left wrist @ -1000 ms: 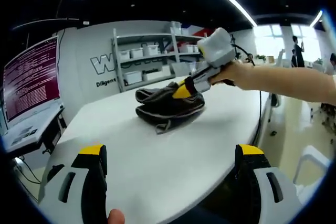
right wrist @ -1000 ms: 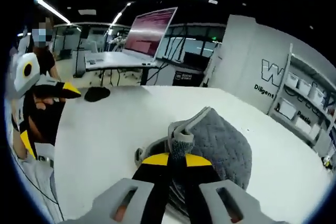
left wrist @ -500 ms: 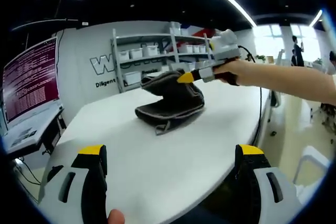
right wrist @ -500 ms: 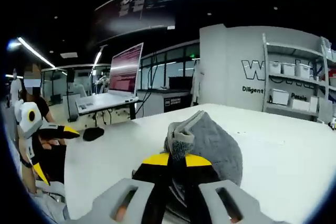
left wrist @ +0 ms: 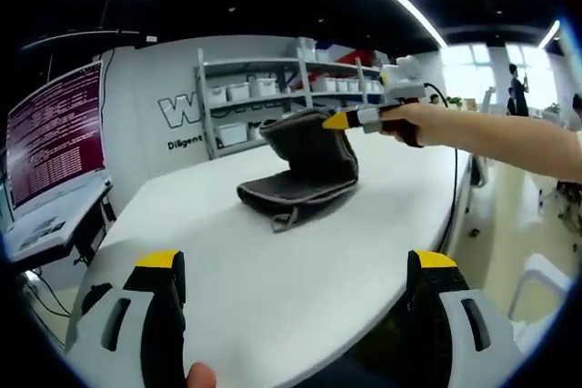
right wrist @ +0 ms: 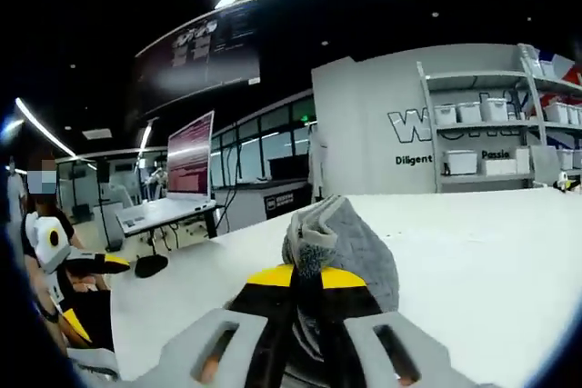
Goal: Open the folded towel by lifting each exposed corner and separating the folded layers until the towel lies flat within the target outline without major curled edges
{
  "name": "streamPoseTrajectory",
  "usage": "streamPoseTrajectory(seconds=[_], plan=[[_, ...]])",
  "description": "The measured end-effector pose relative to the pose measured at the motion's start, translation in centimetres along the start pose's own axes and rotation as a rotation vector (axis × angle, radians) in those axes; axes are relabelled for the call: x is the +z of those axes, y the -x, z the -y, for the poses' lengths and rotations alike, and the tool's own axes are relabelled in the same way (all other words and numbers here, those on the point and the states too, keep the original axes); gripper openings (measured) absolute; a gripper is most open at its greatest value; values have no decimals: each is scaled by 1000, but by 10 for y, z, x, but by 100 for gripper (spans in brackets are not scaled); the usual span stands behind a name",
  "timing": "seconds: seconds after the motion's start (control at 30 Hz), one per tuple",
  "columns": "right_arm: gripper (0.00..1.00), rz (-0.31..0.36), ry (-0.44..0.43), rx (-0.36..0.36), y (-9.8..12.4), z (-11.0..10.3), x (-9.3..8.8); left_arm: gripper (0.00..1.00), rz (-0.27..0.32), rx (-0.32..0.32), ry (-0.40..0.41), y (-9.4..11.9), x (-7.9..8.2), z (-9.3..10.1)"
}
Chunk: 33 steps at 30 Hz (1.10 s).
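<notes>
A dark grey folded towel (left wrist: 300,174) lies on the white table (left wrist: 273,270), its top layer pulled up into a peak. My right gripper (left wrist: 338,120) comes in from the right of the left gripper view, shut on that raised corner, well above the table. In the right gripper view the pinched grey towel corner (right wrist: 341,238) bulges up between the yellow-tipped jaws of the right gripper (right wrist: 306,277). My left gripper (left wrist: 296,265) stands open near the table's front edge, far short of the towel, nothing between its fingers (left wrist: 162,265).
White shelving with bins (left wrist: 264,93) stands behind the table against a lettered wall. A monitor (left wrist: 55,138) on a side desk sits at the left. A black object (right wrist: 150,265) lies at the table's far end. A person (right wrist: 45,252) sits beyond it.
My right gripper has risen and moved right, lifting the towel's top layer from flat into a tall peak. The left gripper has stayed still.
</notes>
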State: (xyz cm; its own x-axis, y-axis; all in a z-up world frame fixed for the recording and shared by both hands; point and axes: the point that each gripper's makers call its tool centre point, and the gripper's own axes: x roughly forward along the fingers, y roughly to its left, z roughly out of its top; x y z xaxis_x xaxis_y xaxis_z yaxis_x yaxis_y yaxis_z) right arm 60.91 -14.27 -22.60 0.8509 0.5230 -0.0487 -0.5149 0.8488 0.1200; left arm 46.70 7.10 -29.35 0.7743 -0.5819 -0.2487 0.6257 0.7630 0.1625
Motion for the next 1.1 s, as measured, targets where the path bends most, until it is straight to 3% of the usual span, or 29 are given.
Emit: streamPoseTrajectory(seconds=[0.37,0.87,1.1], plan=[[3,49,-55,-82,18,34,3,100,-1,5,7,0,-3,-1],[3,83,-102,-222,46,80,-7,100,-6,6,6,0,-5,0],[3,84,-122,-300,62,108,-20,100,-12,9,1,-2,-7,0]])
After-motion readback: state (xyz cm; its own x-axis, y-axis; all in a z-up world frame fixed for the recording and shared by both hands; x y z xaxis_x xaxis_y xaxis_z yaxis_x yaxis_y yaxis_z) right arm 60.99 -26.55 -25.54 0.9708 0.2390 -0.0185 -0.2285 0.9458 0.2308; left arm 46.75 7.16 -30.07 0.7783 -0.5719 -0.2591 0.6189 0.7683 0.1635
